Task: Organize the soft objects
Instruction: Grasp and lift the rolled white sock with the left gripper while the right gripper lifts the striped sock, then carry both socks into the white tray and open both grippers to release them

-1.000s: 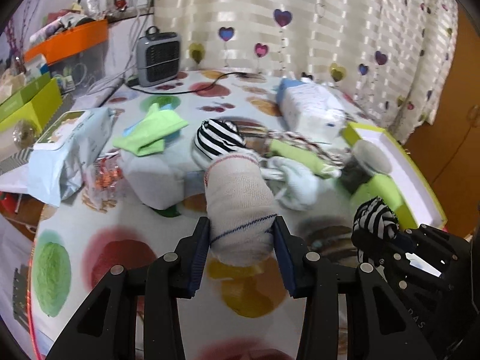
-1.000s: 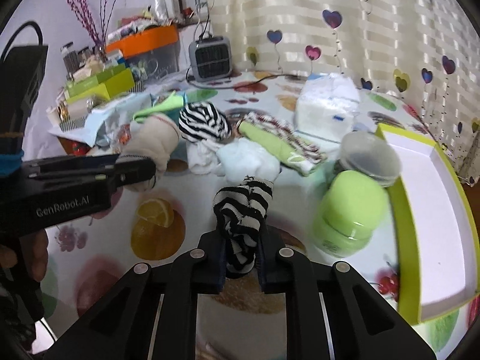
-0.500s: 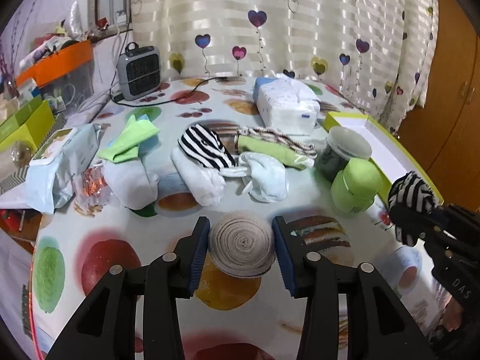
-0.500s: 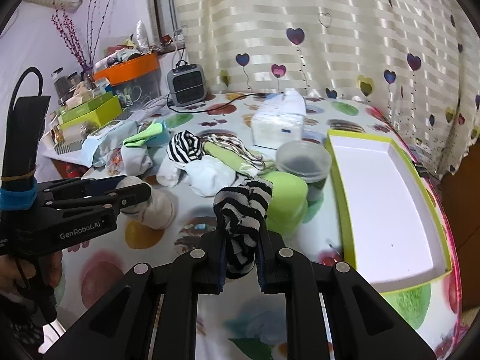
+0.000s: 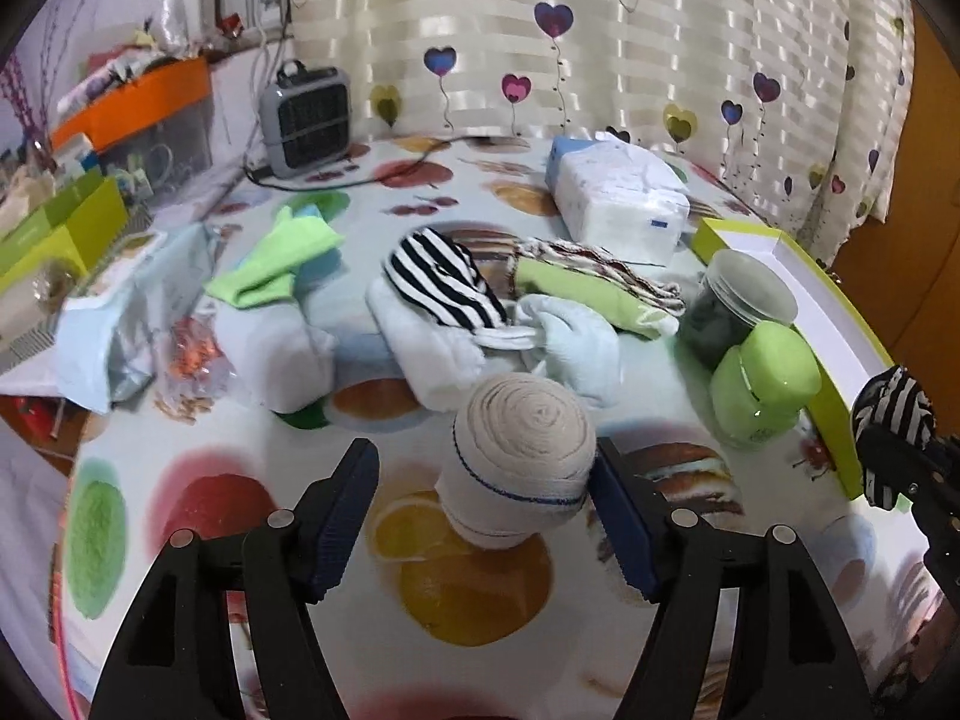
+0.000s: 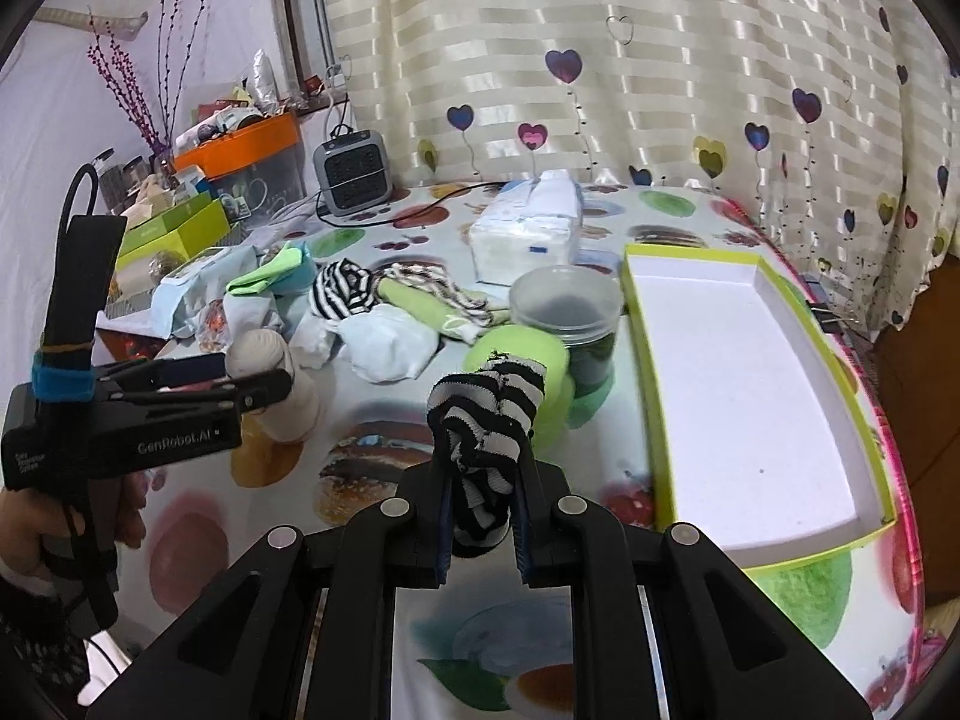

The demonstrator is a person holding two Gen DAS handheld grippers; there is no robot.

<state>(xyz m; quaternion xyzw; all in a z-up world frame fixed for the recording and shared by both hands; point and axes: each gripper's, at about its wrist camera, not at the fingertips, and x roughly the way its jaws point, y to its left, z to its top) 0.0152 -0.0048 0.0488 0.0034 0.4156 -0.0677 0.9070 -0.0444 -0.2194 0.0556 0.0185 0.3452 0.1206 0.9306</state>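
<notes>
Standing on end on the fruit-print tablecloth (image 5: pixel 180 540), the rolled beige sock (image 5: pixel 521 456) now sits free between the fingers of the left gripper (image 5: pixel 486 516); half a second ago both blue pads pinched it, and a second ago it was held up off the cloth. The jaws have just been opening, and a clear gap shows on the left side, while the right pad is at most brushing the roll. The right gripper (image 6: pixel 483 525) is clenched on a bundled black-and-white striped sock (image 6: pixel 487 420), as it was in both earlier frames, though the view behind it has shifted so that the tray fills more of the right side.

Just past the striped bundle stands a lime-green lidded jar (image 6: pixel 522 369), touching a clear plastic tub (image 6: pixel 564 315) with dark contents under a translucent lid. To their right lies the long green-rimmed tray (image 6: pixel 750 390), its white floor bare. Beyond the jars, a heap of loose socks (image 5: pixel 480 306) lies mid-table: striped, white, pale blue and green. Farther back sits a white tissue pack (image 5: pixel 618 204), then a small grey heater (image 5: pixel 306 114) at the curtain.
</notes>
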